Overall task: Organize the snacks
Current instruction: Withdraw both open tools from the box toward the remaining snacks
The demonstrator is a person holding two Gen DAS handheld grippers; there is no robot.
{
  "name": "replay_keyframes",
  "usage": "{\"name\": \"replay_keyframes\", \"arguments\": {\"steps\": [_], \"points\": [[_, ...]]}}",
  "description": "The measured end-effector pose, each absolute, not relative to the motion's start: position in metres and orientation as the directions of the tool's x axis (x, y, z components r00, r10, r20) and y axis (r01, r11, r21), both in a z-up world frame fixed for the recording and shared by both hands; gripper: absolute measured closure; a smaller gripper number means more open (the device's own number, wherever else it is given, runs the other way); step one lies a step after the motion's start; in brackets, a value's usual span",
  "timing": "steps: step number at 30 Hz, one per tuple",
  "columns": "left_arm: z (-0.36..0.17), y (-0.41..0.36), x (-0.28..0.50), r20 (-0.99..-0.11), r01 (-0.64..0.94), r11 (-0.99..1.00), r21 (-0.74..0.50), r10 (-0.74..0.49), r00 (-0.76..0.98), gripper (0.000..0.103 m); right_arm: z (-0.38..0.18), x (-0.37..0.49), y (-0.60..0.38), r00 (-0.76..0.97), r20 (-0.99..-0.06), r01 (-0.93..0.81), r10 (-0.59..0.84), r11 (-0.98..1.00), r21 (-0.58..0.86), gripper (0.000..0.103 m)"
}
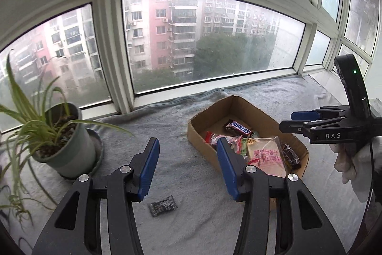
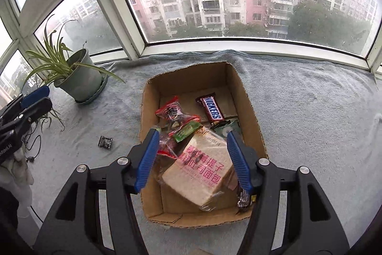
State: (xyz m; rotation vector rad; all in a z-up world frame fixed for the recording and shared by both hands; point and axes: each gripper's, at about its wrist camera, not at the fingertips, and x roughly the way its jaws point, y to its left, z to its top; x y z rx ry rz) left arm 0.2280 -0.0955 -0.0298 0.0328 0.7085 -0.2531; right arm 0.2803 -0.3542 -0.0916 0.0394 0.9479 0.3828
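One black packet [image 1: 163, 205] lies loose on the towel [image 1: 191, 173], outside the box [image 1: 201, 145], long axis running 8-to-2 o'clock. It sits at 6 o'clock below the left gripper [image 1: 188, 169], the nearer one. The right gripper [image 2: 192, 160] hovers over the box; both are half-open, holding nothing.

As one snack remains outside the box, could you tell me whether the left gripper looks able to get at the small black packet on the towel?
Probably yes: the small black packet lies alone on the grey towel, just below the left gripper, whose jaws are open and empty.
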Motion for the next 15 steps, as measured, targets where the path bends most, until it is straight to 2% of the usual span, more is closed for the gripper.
{"name": "replay_keyframes", "arguments": {"steps": [8, 15], "points": [[-0.007, -0.016, 0.167, -0.615, 0.140, 0.986, -0.092, -0.167, 0.771, 0.054, -0.076, 0.239, -0.337, 0.534, -0.725, -0.332, 0.436, 0.896, 0.294, 0.042], [-0.028, 0.009, 0.111, -0.647, 0.100, 0.990, -0.102, -0.142, 0.749, 0.054, -0.074, 0.215, -0.297, 0.484, -0.748, -0.430, 0.454, 0.868, 0.249, 0.042]]}}
